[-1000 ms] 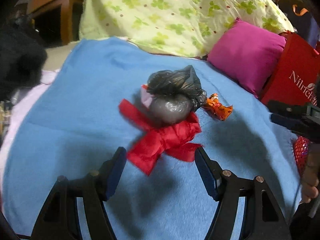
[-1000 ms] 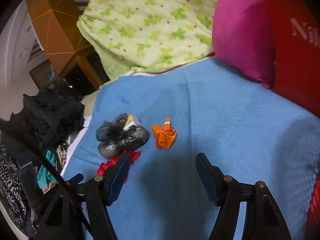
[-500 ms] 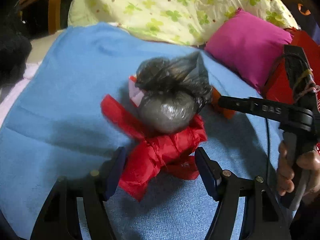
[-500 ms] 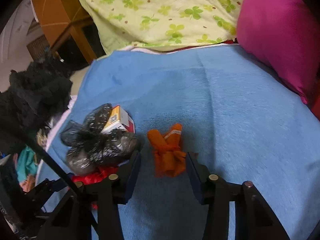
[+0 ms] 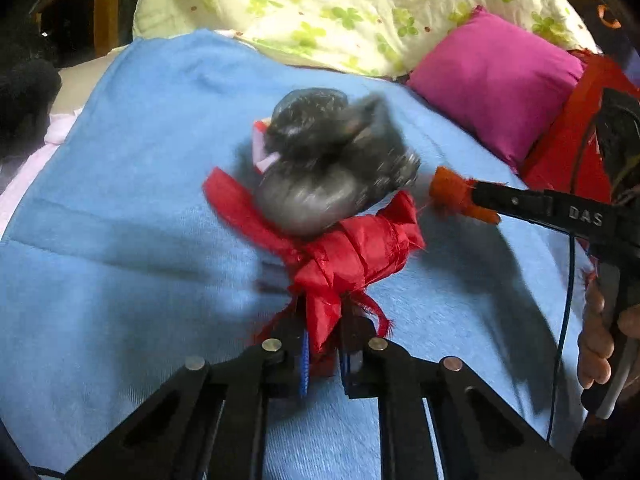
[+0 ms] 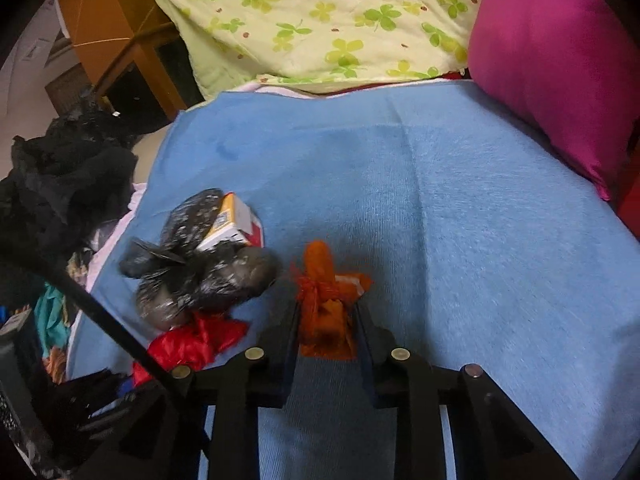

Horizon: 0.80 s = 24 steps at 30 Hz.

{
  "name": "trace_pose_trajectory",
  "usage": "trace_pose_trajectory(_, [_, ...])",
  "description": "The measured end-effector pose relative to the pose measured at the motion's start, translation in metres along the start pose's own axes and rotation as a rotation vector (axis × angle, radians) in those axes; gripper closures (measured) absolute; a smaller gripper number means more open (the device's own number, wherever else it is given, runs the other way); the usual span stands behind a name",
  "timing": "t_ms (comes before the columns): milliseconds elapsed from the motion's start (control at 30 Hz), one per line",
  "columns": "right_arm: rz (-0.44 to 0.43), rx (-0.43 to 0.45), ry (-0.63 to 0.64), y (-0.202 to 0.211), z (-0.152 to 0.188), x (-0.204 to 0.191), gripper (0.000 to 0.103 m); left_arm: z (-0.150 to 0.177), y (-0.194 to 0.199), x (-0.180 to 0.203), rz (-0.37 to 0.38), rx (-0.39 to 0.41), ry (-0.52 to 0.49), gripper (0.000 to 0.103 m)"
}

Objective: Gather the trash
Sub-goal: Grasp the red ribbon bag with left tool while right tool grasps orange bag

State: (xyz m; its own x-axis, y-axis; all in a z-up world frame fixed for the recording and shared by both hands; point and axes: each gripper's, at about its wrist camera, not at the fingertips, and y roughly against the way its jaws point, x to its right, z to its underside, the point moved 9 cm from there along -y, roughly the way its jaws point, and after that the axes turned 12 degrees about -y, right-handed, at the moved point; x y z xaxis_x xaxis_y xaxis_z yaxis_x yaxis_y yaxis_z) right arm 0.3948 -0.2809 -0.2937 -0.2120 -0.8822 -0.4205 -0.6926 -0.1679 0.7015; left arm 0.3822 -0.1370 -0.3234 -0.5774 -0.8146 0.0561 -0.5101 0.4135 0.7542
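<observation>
Clamping: left hand-held gripper (image 5: 322, 340) on red wrapper (image 5: 344, 256) | right hand-held gripper (image 6: 326, 320) on orange wrapper (image 6: 324, 300) | blue blanket (image 6: 460, 220) bare rightward

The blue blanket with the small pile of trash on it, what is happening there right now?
A person holds a gripper in each hand. The left gripper has its jaws shut on the red plastic scrap, beside the black bag. The right gripper is shut on the orange wrapper. Everything lies on the blue blanket; a small carton remains.

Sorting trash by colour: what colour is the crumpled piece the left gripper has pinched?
Red, clearest in the left wrist view.
</observation>
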Motion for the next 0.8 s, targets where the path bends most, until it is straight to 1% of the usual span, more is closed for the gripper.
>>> trace_pose_trajectory(100, [-0.024,0.018,0.000,0.023,0.006,-0.002,0.076,0.006,0.015,0.006,0.043,0.017,0.005,0.091])
trace_pose_trajectory(200, [-0.060,0.042,-0.011,0.045,0.009,-0.005,0.076,0.017,0.031,0.017,0.062,0.031,-0.023,0.091])
trace_pose_trajectory(267, [-0.076,0.051,-0.008,0.056,0.012,-0.009,0.076,0.022,0.039,0.025,0.101,0.032,-0.013,0.091])
trace_pose_trajectory(300, [-0.082,0.055,-0.007,0.063,0.015,-0.010,0.076,0.026,0.041,0.030,0.142,0.024,-0.004,0.091])
trace_pose_trajectory(333, [-0.086,0.055,-0.009,0.066,0.018,-0.011,0.076,0.029,0.043,0.032,0.165,0.014,-0.003,0.091])
trace_pose_trajectory(367, [-0.090,0.050,-0.019,0.071,0.023,-0.010,0.076,0.029,0.043,0.033,0.160,0.011,-0.005,0.087])
trace_pose_trajectory(400, [-0.089,0.039,-0.031,0.073,0.029,-0.008,0.076,0.033,0.045,0.032,0.138,0.008,-0.006,0.086])
trace_pose_trajectory(433, [-0.088,0.029,-0.036,0.073,0.032,-0.007,0.076,0.035,0.044,0.032,0.117,0.004,-0.010,0.077])
trace_pose_trajectory(467, [-0.091,0.016,-0.032,0.073,0.036,-0.007,0.076,0.034,0.044,0.033,0.113,0.005,-0.017,0.068])
trace_pose_trajectory(500, [-0.090,0.014,-0.024,0.072,0.037,-0.007,0.075,0.031,0.046,0.032,0.109,0.016,-0.027,0.064])
trace_pose_trajectory(533, [-0.087,0.008,-0.010,0.069,0.037,-0.007,0.074,0.028,0.048,0.032,0.103,0.031,-0.033,0.054])
trace_pose_trajectory(567, [-0.084,-0.004,0.001,0.064,0.036,-0.007,0.072,0.023,0.051,0.030,0.085,0.056,-0.041,0.044])
trace_pose_trajectory(600, [-0.081,-0.008,-0.002,0.060,0.034,-0.005,0.065,0.019,0.054,0.027,0.061,0.080,-0.046,0.039])
trace_pose_trajectory(633, [-0.079,-0.007,-0.010,0.056,0.033,-0.002,0.049,0.015,0.055,0.024,0.043,0.101,-0.049,0.035])
trace_pose_trajectory(667, [-0.083,-0.004,-0.028,0.050,0.029,0.000,0.038,0.015,0.055,0.022,0.041,0.111,-0.054,0.035])
trace_pose_trajectory(700, [-0.094,0.002,-0.038,0.046,0.026,0.000,0.032,0.014,0.053,0.024,0.048,0.113,-0.062,0.035])
trace_pose_trajectory(733, [-0.100,0.006,-0.039,0.042,0.023,0.000,0.032,0.011,0.048,0.027,0.051,0.112,-0.069,0.035])
trace_pose_trajectory(800, [-0.078,0.023,-0.014,0.031,0.015,-0.003,0.033,0.009,0.039,0.031,0.049,0.103,-0.081,0.035])
